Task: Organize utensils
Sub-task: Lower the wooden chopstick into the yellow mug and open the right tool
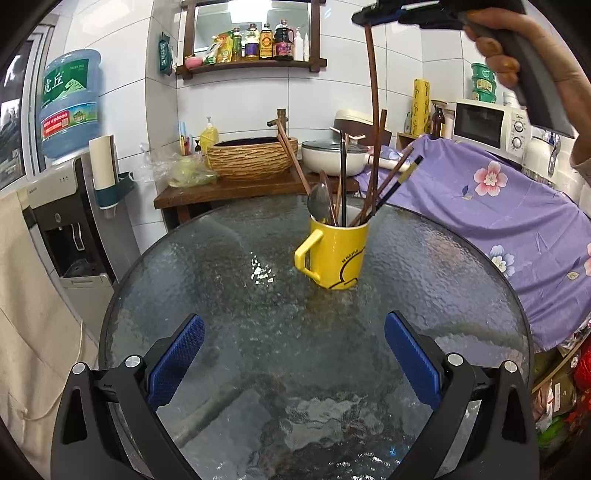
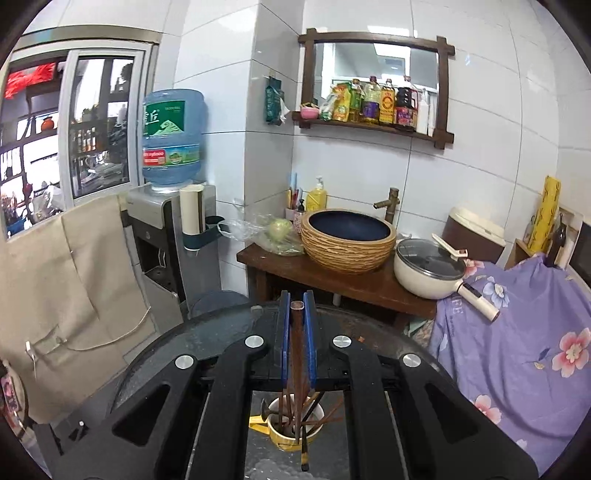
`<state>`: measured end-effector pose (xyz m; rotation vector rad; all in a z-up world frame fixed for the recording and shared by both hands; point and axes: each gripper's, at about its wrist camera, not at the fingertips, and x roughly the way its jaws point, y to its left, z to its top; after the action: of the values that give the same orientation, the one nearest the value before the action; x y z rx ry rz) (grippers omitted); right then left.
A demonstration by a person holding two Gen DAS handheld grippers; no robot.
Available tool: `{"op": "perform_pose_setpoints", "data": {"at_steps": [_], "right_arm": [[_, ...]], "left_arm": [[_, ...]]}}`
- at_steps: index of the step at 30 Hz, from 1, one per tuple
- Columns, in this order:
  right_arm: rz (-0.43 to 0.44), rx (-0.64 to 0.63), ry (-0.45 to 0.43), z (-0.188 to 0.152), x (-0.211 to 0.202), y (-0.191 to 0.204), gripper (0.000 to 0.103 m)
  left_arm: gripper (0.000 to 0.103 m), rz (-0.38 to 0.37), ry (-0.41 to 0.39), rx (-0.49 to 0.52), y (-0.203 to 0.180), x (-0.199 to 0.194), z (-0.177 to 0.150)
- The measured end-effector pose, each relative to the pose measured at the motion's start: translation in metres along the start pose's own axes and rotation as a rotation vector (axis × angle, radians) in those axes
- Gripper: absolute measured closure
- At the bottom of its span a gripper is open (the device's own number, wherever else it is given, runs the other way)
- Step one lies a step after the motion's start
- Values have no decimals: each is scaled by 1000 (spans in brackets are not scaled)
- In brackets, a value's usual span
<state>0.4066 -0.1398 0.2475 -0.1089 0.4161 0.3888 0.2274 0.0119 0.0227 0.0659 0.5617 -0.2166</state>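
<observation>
Right gripper (image 2: 296,314): clamped tight on one brown chopstick (image 2: 295,350), blue pads (image 2: 309,343) pressing both sides; gripped near the top end, shaft hanging down.
Held chopstick, left wrist view: long brown stick (image 1: 375,110) dangling from the raised right gripper (image 1: 369,16), lower end at the mug's mouth among the other sticks; cannot tell whether it touches the bottom.
Hand (image 1: 517,55): wrapped round the right gripper's grey handle, high up and to the right.
Left gripper (image 1: 294,358): spread wide, nothing between the blue fingers (image 1: 177,362); low over the near part of the table.
Yellow mug (image 1: 336,251): straight ahead of the left gripper, well apart; directly below the right one; upright, handle to the left.
Mug contents: metal spoon (image 1: 319,205) bowl-up, several chopsticks (image 1: 395,177) fanning out.
Glass table (image 1: 221,266): round, textured, beneath both grippers.
Beyond the mug: woven-look basin (image 1: 253,157), white pot (image 1: 332,155), purple floral cloth (image 1: 480,206) to the right.
</observation>
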Motion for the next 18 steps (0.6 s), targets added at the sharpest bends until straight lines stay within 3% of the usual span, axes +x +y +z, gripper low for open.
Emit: {"op": "perform_pose_setpoints", "data": {"at_steps": [13,18], "right_arm": [[-28,49,132,-25,55,-19,95],[-37,51,185,-42,71,-23,95]], "left_arm": [[7,32,-74,-31,15,35,61],[7,39,-58,-48,19,61,82]]}}
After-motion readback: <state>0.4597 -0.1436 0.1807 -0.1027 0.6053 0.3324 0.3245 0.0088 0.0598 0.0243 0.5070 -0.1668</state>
